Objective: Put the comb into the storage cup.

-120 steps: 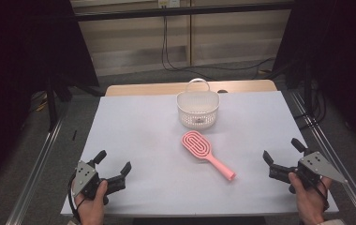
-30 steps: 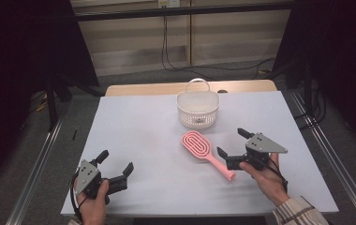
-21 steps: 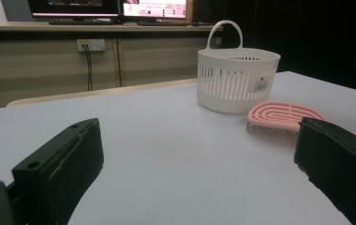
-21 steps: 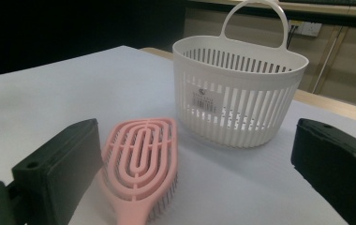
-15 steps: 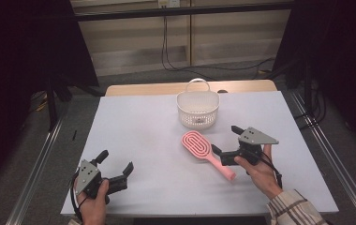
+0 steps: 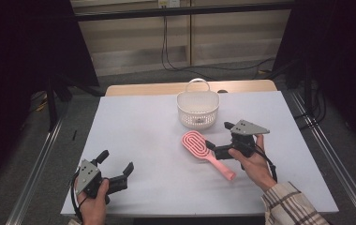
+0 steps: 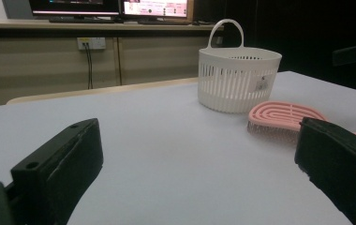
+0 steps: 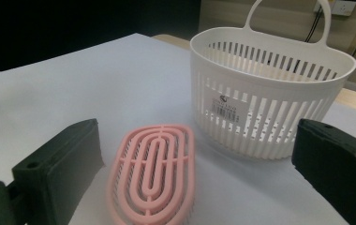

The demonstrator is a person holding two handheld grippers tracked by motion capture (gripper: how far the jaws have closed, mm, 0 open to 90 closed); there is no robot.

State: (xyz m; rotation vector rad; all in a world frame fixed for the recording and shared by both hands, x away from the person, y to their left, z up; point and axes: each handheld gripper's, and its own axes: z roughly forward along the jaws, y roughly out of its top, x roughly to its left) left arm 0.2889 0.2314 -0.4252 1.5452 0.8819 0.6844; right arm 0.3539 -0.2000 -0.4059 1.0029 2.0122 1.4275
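1. A pink hairbrush [image 6: 207,154] lies flat on the white table [image 6: 138,131], its oval head toward the basket and its handle pointing toward the person's right forearm
2. The right gripper [image 6: 218,138] is held over the middle of the brush, with its jaws spread wide apart and nothing between them; one jaw tip sits just beside the brush head, the other nearer the basket
3. In the right gripper view the brush head [image 8: 156,173] lies low between the two black jaws, closer to the left one, with its ridged oval pattern facing up
4. The right hand [image 6: 253,164] grips the tool from behind, and a plaid sleeve [image 6: 288,206] shows at the bottom edge of the high view
5. A white slotted basket [image 6: 197,108] with an arched handle stands upright just beyond the brush head, near it but apart; a small barcode label [image 8: 225,105] shows on its wall
6. The left gripper [image 6: 115,165] rests near the table's front left corner, well apart from the brush, jaws open and empty
7. In the left gripper view the basket [image 7: 238,77] and the brush head [image 7: 284,117] appear far off toward the right jaw
8. Beyond the table a wooden edge [image 6: 166,88] and cables [image 6: 166,47] hanging on the wall can be seen
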